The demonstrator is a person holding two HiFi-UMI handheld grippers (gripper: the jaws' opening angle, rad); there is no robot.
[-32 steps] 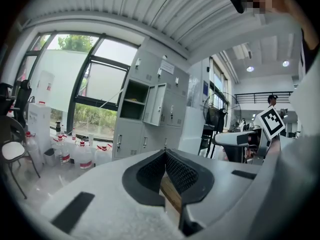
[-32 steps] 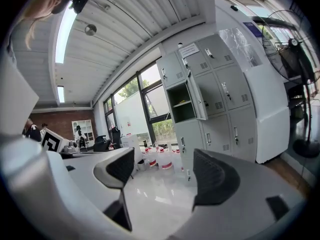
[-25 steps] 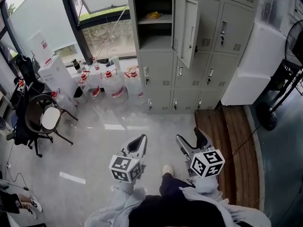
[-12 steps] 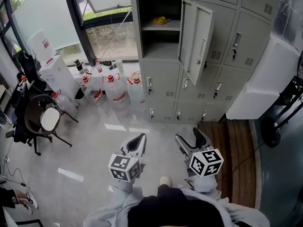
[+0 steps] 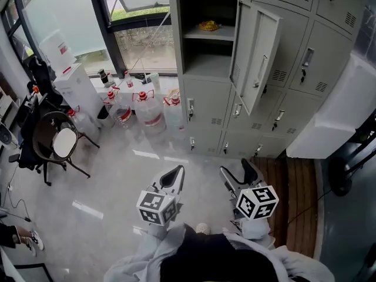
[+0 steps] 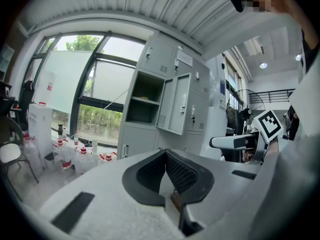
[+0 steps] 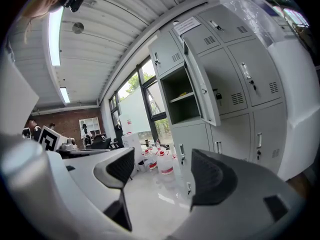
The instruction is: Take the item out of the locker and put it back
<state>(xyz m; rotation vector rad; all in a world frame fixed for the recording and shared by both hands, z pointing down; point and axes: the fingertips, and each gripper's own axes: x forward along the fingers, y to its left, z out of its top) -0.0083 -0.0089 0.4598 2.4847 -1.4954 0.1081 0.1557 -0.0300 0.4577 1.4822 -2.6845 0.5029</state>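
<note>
A small yellow item [image 5: 207, 25] lies on the upper shelf of the open locker compartment [image 5: 207, 57], whose grey door [image 5: 256, 51] swings out to the right. The same item [image 7: 184, 94] shows in the right gripper view. Both grippers hang low over the floor, well short of the locker and pointing at it. My left gripper [image 5: 175, 171] [image 6: 165, 153] is shut with its pads meeting and nothing between them. My right gripper [image 5: 237, 170] [image 7: 162, 156] stands open and empty.
Several water bottles [image 5: 150, 107] crowd the floor left of the locker, beside a white box [image 5: 76, 87] and a chair [image 5: 56, 143]. A wooden platform [image 5: 294, 187] and a white cabinet [image 5: 341, 110] lie to the right. Pale floor stretches between me and the locker.
The locker has grown nearer and slid lower and rightward in the head view as I walk toward it. Both grippers keep their places in front of me, jaws unchanged.
</note>
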